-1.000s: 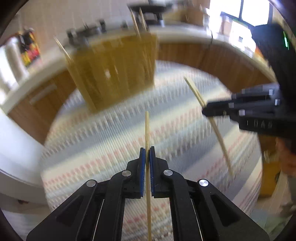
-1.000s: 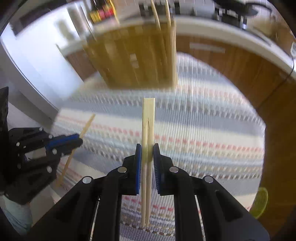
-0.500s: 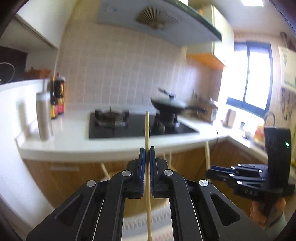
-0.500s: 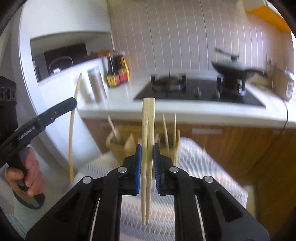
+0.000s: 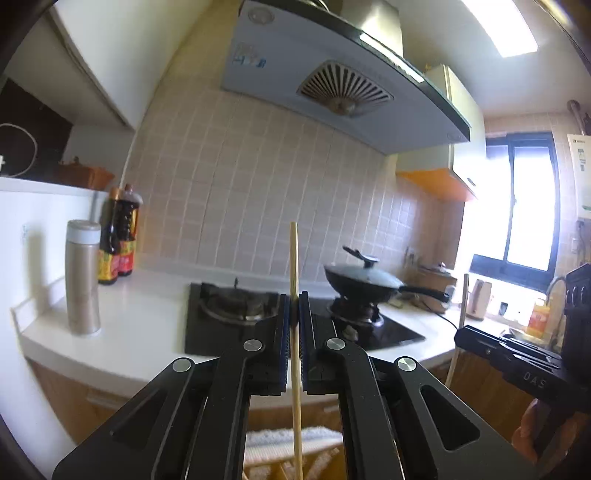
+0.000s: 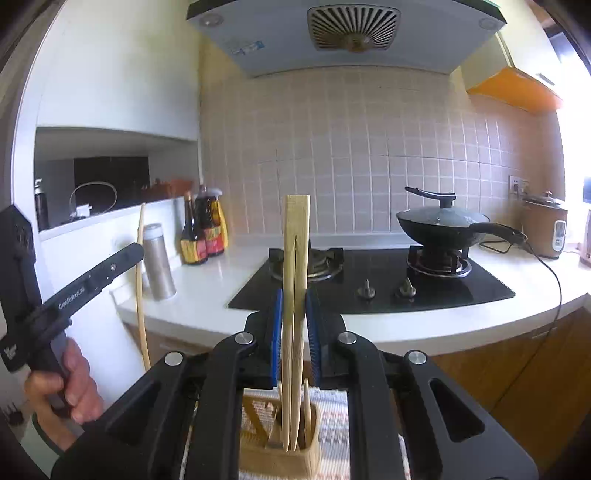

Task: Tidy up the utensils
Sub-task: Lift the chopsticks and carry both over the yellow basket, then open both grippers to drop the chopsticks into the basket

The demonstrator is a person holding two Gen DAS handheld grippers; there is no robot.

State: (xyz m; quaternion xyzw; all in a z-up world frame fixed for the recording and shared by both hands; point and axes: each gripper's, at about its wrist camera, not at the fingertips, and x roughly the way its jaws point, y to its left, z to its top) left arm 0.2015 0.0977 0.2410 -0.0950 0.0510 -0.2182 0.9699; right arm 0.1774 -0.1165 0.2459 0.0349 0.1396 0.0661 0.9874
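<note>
My left gripper (image 5: 294, 314) is shut on a single thin bamboo chopstick (image 5: 294, 258) that stands upright between its blue pads. My right gripper (image 6: 294, 306) is shut on a pair of wider bamboo chopsticks (image 6: 295, 236), also upright. Below the right gripper stands a woven bamboo utensil holder (image 6: 308, 456) with several sticks in it, on a striped cloth (image 6: 334, 421). Each gripper shows in the other's view: the left gripper (image 6: 135, 254) with its chopstick (image 6: 139, 288) at the left, the right gripper (image 5: 463, 334) at the right. Both are held above the holder.
Behind is a white counter (image 6: 207, 295) with a black gas hob (image 6: 369, 284), a lidded wok (image 6: 439, 225), sauce bottles (image 6: 205, 232), a steel flask (image 6: 159, 262) and a rice cooker (image 6: 545, 232). A range hood (image 6: 347, 33) hangs overhead. A hand (image 6: 70, 384) grips the left handle.
Both grippers have risen and tilted up from facing the cloth and holder to facing the hob and tiled wall. Each keeps its chopsticks.
</note>
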